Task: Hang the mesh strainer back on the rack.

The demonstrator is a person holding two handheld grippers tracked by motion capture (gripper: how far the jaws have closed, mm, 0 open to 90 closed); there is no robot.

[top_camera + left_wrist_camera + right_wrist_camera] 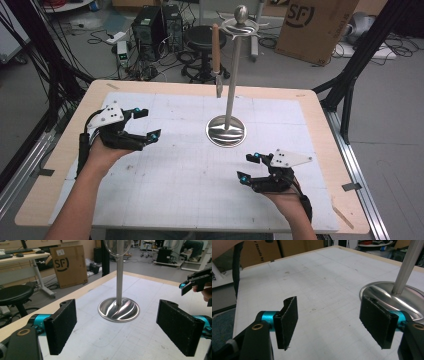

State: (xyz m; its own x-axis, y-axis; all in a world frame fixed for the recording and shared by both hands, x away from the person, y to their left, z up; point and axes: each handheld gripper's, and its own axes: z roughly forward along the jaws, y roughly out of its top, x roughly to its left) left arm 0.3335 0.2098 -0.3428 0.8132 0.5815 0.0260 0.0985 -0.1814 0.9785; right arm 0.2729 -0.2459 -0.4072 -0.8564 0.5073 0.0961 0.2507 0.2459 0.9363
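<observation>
Polished steel stand (226, 131) with its tall pole sits mid-table, a wooden-handled knife (216, 56) hanging from its top hook, so bring your left gripper (142, 123) and right gripper (248, 167), both spread empty, in slowly.

Black grippers, apparently teal-tipped fingers (62, 327).

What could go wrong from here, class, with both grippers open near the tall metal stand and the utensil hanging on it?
1. The stand is tall on a small round base; a sideways knock from the left gripper might tip it.
2. The utensil hangs freely from a top hook, so a bump could swing it off.
3. The right gripper is close to the base and could shove it.
</observation>
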